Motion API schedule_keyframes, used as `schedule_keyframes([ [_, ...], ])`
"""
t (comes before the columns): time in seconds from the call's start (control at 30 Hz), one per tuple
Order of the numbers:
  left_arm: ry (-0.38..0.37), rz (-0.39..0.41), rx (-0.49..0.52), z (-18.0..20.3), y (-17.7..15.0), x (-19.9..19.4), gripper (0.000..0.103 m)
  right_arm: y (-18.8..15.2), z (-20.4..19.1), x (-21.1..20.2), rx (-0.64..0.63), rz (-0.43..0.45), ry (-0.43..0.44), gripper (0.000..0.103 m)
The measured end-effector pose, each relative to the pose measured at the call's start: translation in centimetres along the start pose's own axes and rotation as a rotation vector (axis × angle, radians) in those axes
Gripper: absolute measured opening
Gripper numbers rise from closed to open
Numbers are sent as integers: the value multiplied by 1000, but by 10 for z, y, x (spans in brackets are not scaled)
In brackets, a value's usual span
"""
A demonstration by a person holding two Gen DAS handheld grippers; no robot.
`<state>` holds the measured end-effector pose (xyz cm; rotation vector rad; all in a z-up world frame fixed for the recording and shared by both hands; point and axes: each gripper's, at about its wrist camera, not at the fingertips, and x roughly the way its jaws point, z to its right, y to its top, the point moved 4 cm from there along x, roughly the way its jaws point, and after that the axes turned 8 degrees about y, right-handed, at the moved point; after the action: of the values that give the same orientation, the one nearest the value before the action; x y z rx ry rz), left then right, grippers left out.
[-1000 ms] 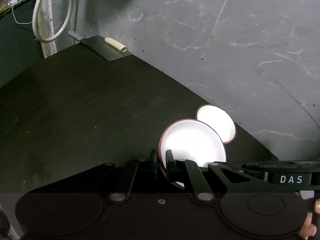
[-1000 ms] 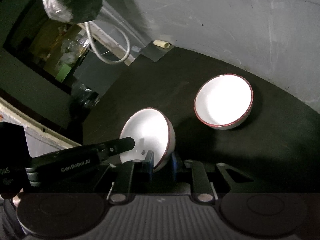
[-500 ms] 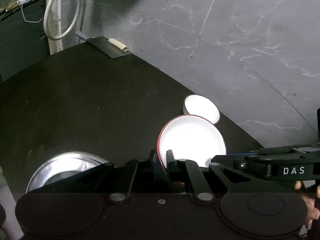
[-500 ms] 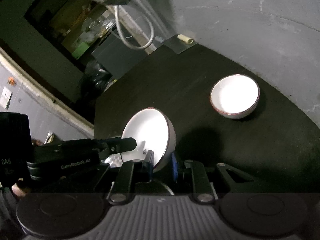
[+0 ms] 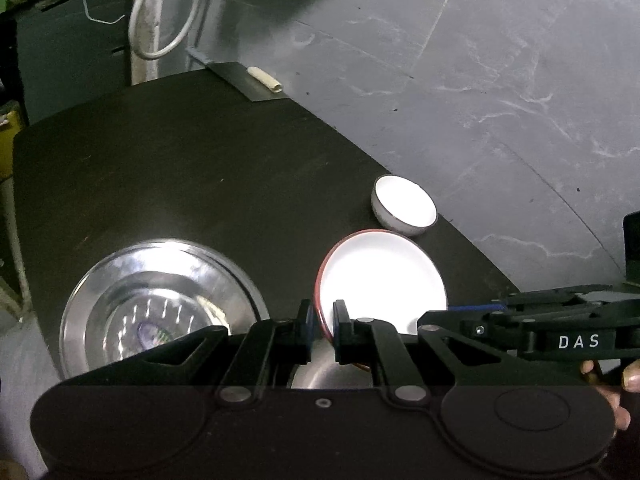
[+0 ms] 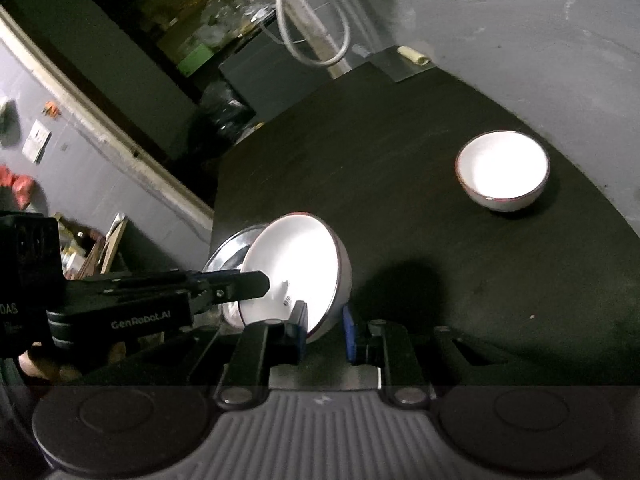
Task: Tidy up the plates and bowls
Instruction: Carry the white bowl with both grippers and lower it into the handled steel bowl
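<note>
Dark matte counter [image 5: 168, 184] against a grey marbled wall [image 5: 500, 80]; white cable loop [image 5: 160, 20] and cluttered shelving at far left. Left claw [image 5: 322, 322] clenched on the red-rimmed plate [image 5: 384, 276]; right claw [image 6: 324, 326] clenched on a tilted bowl [image 6: 298, 276]. Second bowl [image 6: 502, 170] sits far right; steel plate [image 5: 156, 304] near left. Legible: "DAS", "GenRobot.AI".
</note>
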<state>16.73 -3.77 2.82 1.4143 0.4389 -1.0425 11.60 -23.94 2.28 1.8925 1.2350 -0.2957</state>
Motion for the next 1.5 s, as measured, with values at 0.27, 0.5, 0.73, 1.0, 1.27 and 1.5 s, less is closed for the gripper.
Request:
schedule_keyframes([
  [0.27,15,-21,-50,-7,-15,-10,10,-12,-12,3,-64,-64,21,21],
  [0.5,18,-39,-73,-9,-25,-13,10,-19,-18,6,-76,-98,36,21],
  [0.73,-9,-77,-43,-2,-36,-10,12,-27,-15,1,-66,-132,39,21],
  [1.0,-22,-109,-33,5,-44,-5,13,-32,-9,-1,-41,-156,34,21],
  [1.27,-23,-134,-56,7,-50,0,13,-35,-6,1,-29,-178,23,21],
  [1.5,-16,-144,-69,5,-52,1,14,-34,-6,7,-35,-198,21,21],
])
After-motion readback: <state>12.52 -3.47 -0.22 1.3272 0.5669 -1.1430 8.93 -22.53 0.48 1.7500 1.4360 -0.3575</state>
